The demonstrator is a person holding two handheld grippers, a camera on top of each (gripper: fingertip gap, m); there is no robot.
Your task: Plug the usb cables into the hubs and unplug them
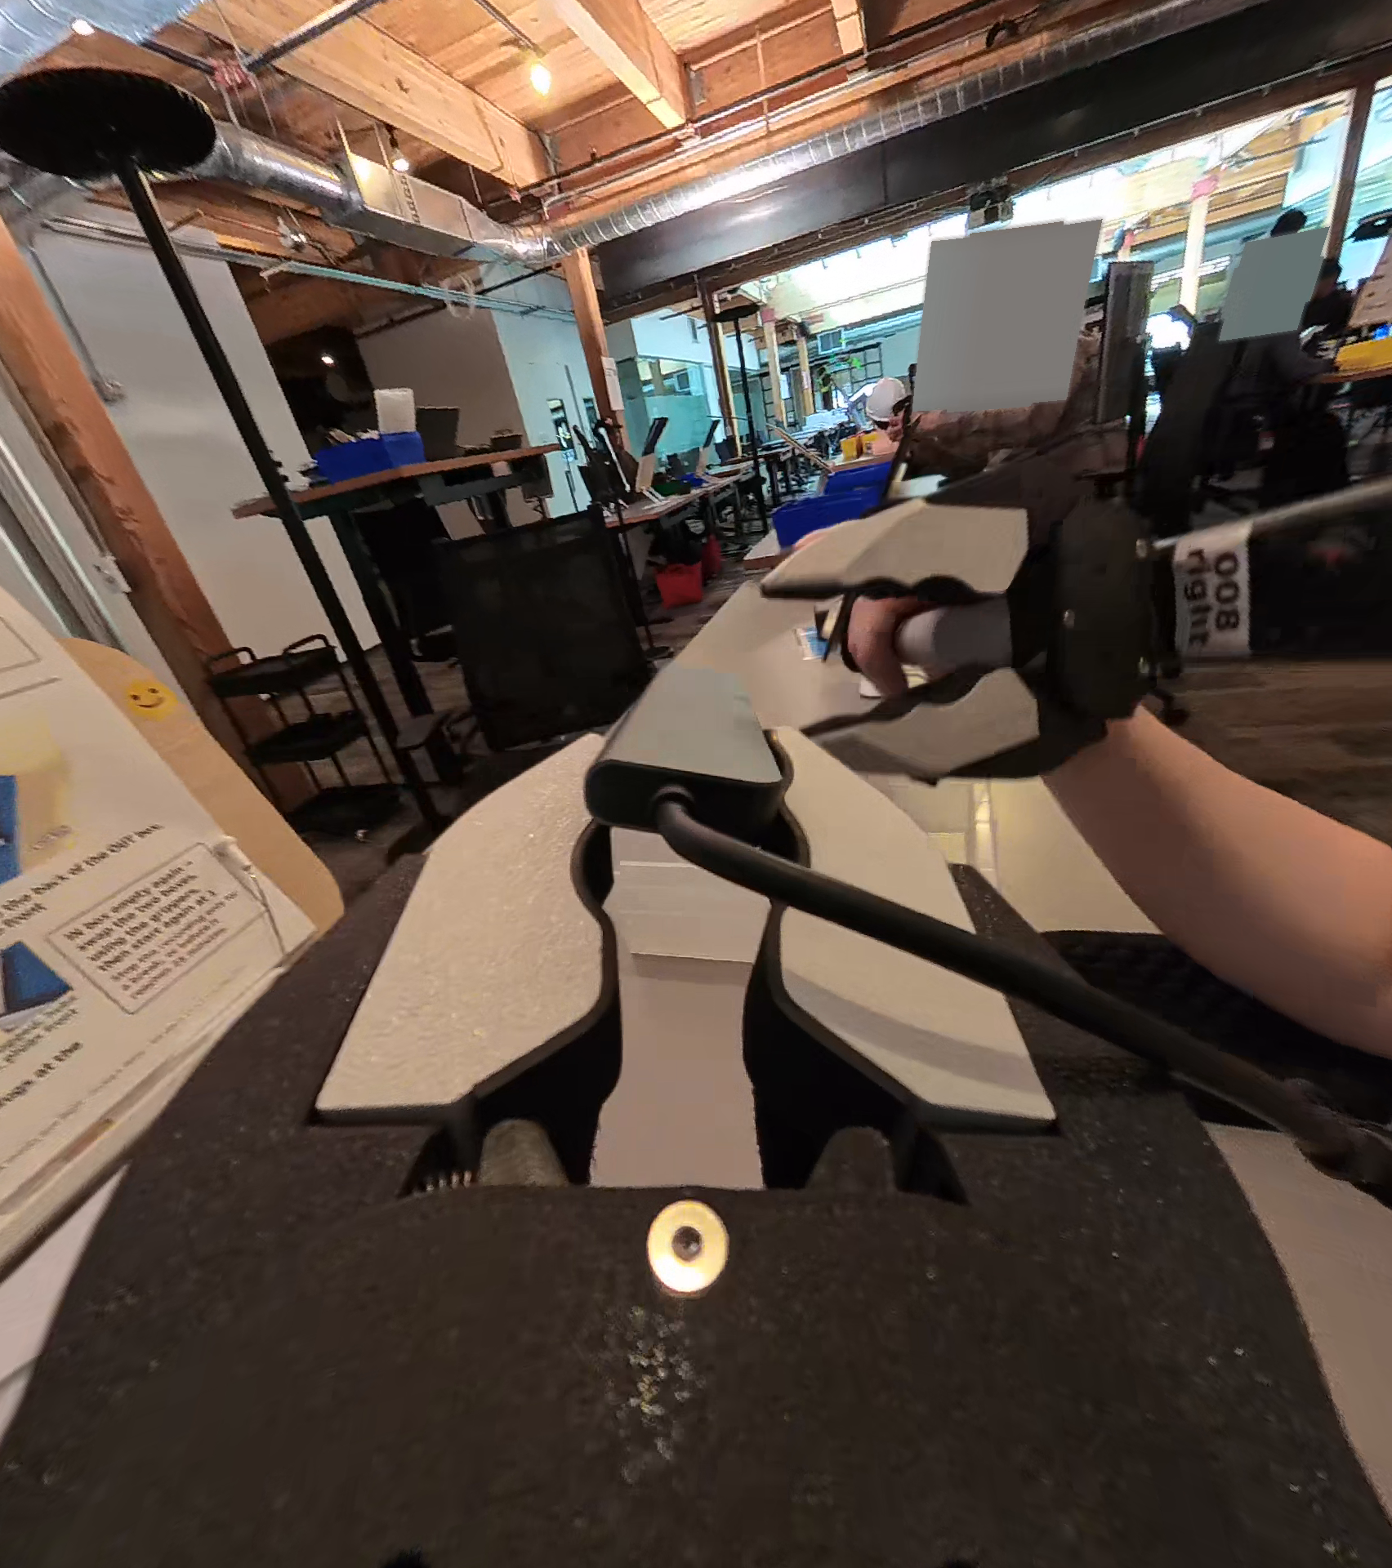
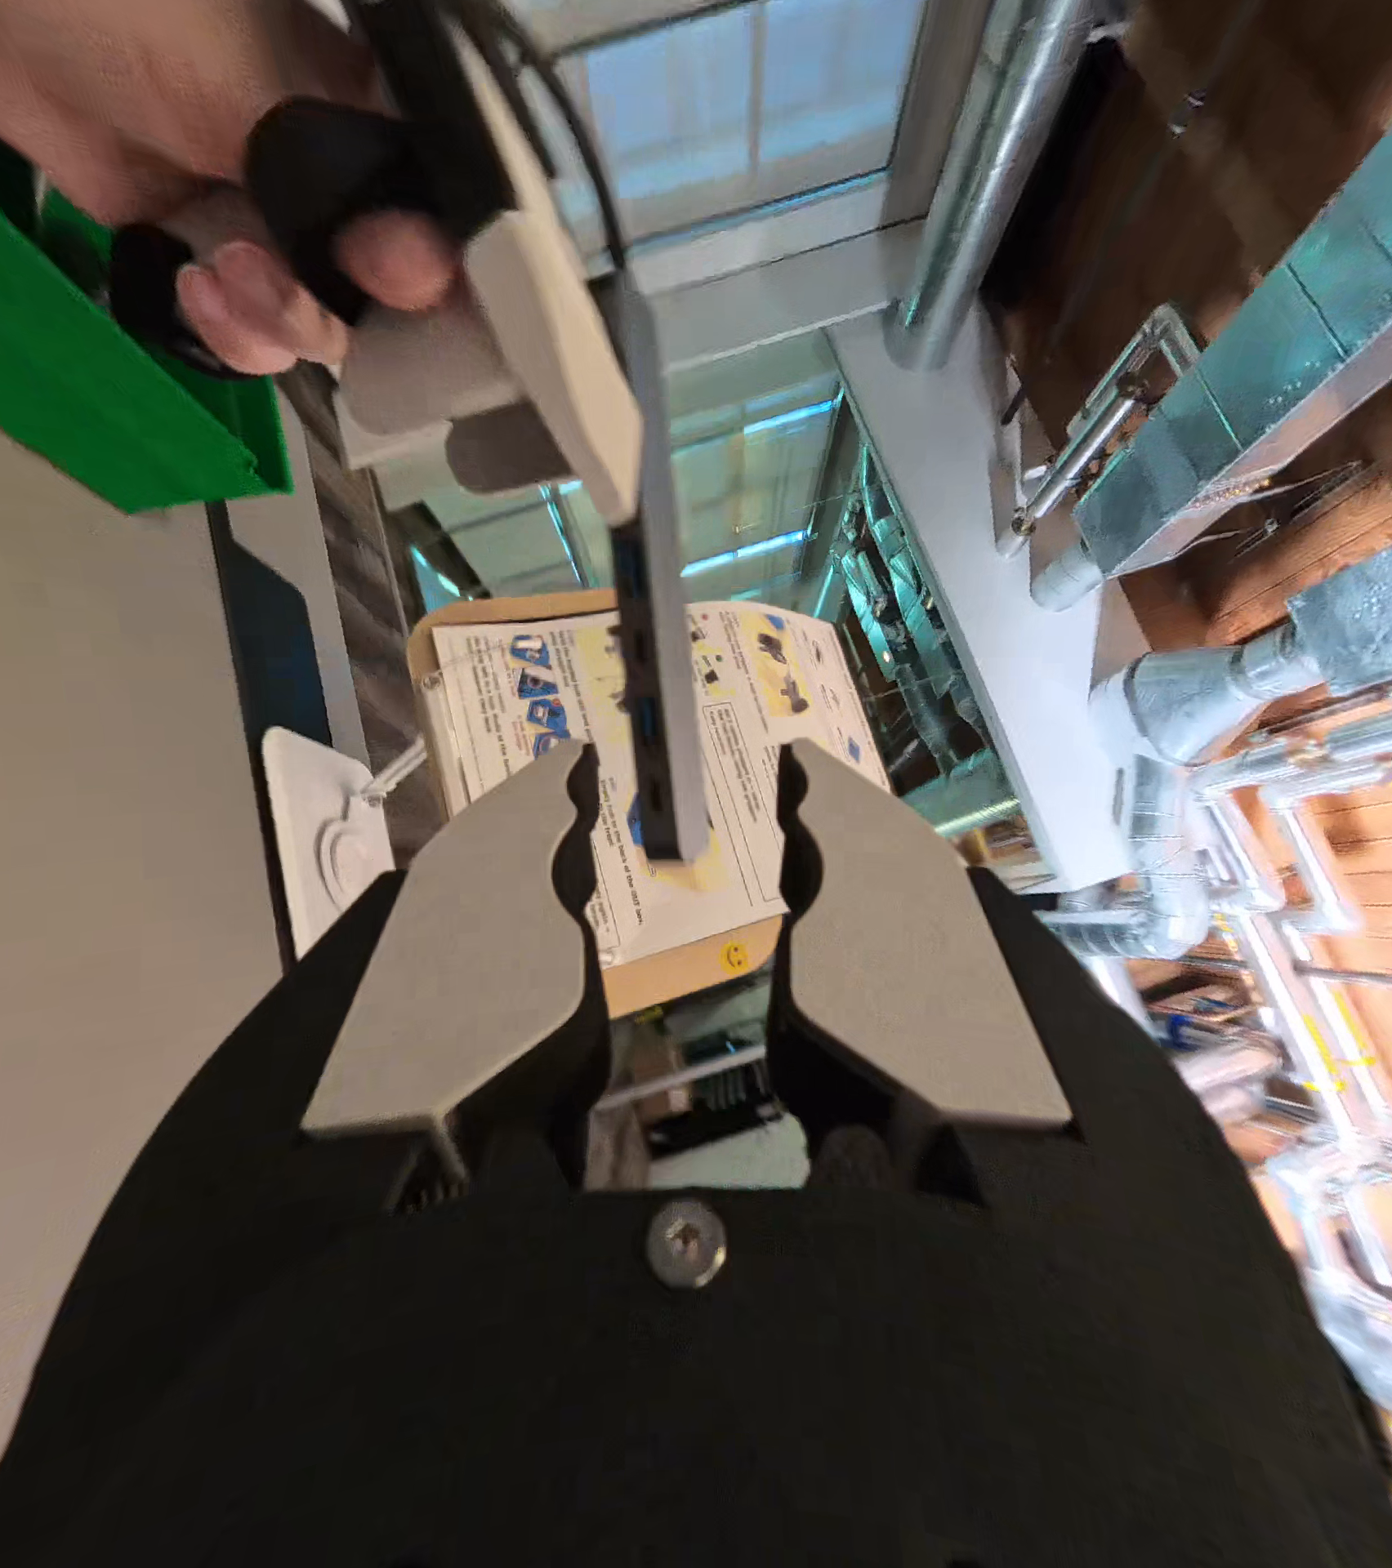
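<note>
The left tool (image 1: 688, 785) pinches the cable end of a grey hub (image 1: 688, 734) between its 2 pale fingers (image 1: 497, 916), holding it up off the white bench (image 1: 1015, 840). The hub's black cable (image 1: 973, 959) runs back to the lower right, passing under a bare forearm (image 1: 1270, 899). The right tool (image 2: 680, 785) is turned sideways, its fingers (image 2: 472, 959) spread apart and holding nothing. In the right wrist view the hub's far end hangs just in front of that gap, ports along its dark edge. A hand (image 2: 192, 212) grips the left tool's handle. A clipboard (image 1: 81, 891) of printed sheets stands at the left, and a green bin (image 2: 39, 365) sits on the bench.
</note>
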